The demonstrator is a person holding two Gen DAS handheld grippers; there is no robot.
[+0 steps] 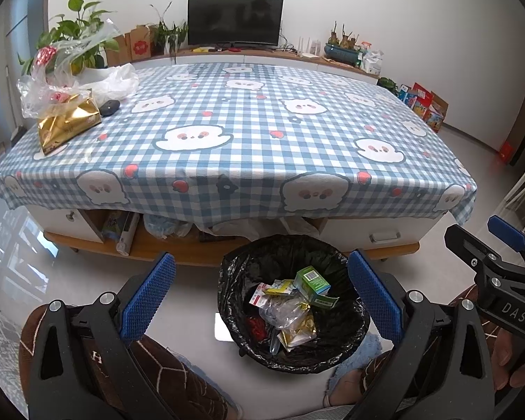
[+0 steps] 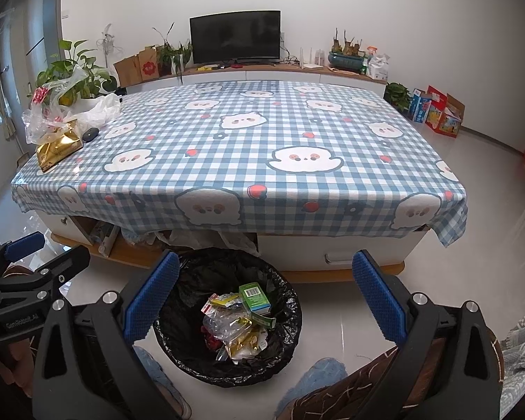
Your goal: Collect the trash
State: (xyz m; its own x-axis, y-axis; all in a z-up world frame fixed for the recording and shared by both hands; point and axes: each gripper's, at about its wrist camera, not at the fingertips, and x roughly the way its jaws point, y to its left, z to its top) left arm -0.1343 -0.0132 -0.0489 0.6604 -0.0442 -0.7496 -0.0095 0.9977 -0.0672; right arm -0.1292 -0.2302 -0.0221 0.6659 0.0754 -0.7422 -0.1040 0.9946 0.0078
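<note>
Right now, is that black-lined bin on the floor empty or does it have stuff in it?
Partly filled: the bin holds a green box, crumpled clear plastic and gold wrappers.

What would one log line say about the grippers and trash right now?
left gripper: open, empty | right gripper: open, empty | bin: holds green box, wrappers | table: gold bag at far left

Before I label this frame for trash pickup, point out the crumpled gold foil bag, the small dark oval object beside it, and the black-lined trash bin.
Gold foil bag [image 1: 66, 124], left wrist view, its middle.
Dark oval object [image 1: 109, 107], left wrist view, top.
Trash bin [image 2: 178, 346], right wrist view, liner's near-left wall.
</note>
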